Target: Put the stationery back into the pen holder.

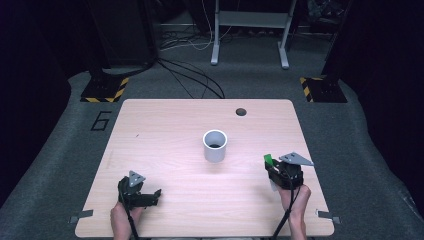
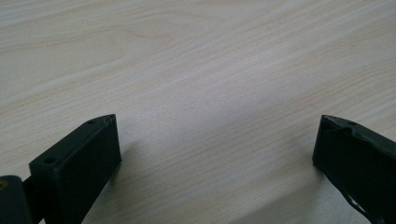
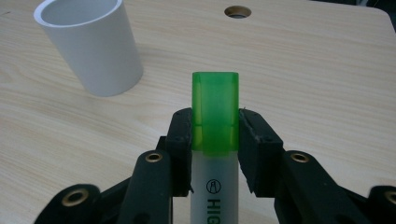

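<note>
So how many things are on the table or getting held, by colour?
White: 1, the cup
Green and white: 1, the highlighter in the right gripper
Total: 2

Pale wooden table, round grommet hole near far edge
</note>
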Motion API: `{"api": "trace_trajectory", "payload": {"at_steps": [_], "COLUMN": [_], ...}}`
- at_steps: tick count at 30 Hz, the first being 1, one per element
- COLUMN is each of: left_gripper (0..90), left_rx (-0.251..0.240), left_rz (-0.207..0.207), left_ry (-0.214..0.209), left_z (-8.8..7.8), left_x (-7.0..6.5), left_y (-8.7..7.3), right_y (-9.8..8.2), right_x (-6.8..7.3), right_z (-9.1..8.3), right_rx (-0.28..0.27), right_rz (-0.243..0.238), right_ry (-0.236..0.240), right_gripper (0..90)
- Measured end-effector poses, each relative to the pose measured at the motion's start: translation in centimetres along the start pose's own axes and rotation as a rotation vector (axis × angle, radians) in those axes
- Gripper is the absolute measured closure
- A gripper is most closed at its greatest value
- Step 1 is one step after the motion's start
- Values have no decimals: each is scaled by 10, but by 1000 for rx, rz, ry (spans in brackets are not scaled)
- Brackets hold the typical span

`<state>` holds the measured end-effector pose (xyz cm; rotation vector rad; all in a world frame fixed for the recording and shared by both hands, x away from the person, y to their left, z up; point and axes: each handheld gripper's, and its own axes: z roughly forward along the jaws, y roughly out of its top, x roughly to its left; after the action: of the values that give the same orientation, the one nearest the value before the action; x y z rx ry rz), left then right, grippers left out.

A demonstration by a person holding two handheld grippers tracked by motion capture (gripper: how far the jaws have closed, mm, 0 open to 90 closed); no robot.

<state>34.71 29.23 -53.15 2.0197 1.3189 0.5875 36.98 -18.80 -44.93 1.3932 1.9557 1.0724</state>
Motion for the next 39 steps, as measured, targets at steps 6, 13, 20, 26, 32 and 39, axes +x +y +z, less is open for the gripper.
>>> {"api": "trace_trajectory", "payload": {"at_steps": [6, 13, 20, 26, 32, 39], "left_gripper": [7, 8, 7, 7, 7, 8], "left_rx": [-4, -3, -3, -6, 12, 1], "left_rz": [-1, -1, -1, -3, 3, -7], "left_ry": [-1, -1, 0, 0, -7, -4], "left_z": [0, 0, 0, 0, -1, 0], "left_x": [0, 0, 0, 0, 0, -1], "left_y": [0, 0, 0, 0, 0, 0], "right_y": [7, 16, 26, 32, 41, 48], "right_x": [4, 10, 16, 21, 26, 30], "right_z": [0, -3, -2, 1, 0, 2], "right_rx": [-46, -118, -165, -196, -243, -291], "right_rz": [-16, -17, -29, -28, -41, -35], "right_ry": [-5, -12, -1, 2, -6, -2], "right_gripper": [670, 670, 670, 669, 670, 670]}}
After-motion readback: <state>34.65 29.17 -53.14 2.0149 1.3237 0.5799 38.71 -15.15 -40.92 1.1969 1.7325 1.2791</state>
